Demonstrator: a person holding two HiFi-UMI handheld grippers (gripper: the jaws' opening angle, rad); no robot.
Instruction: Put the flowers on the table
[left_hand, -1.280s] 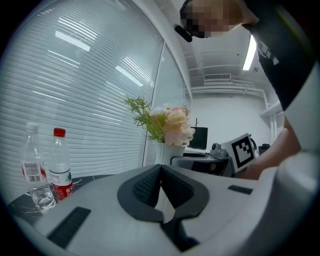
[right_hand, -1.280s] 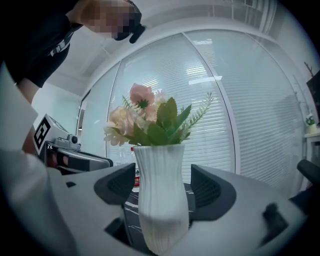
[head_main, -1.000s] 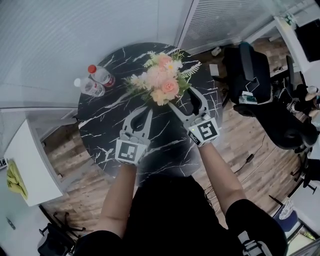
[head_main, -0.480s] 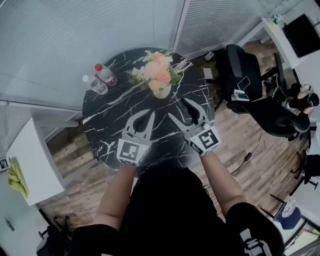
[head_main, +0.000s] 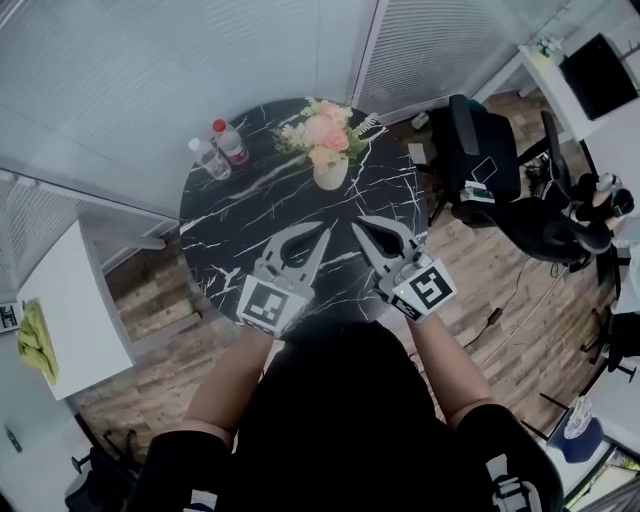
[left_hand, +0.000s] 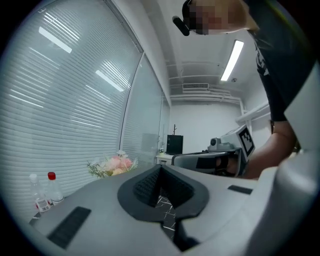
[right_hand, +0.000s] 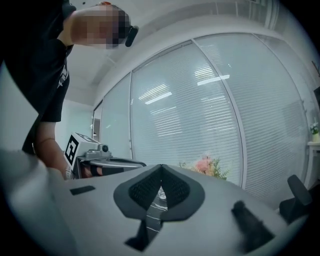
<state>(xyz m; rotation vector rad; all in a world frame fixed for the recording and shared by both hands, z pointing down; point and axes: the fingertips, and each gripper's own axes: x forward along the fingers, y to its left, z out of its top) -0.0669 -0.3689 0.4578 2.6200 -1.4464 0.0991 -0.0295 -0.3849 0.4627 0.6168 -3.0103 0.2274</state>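
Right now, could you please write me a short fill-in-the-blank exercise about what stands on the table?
The flowers stand in a pale vase on the round ____ marble-patterned table.
Left of the vase in the head view stand ____ plastic bottles.
The bottle nearer the flowers has a ____ cap.
Missing words: black; two; red.

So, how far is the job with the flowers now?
Done: the flowers stand upright in their vase on the table. In hand: nothing; the left claw is shut and empty, the right claw has just closed on nothing, both apart from the vase. Left: nothing that I can see.
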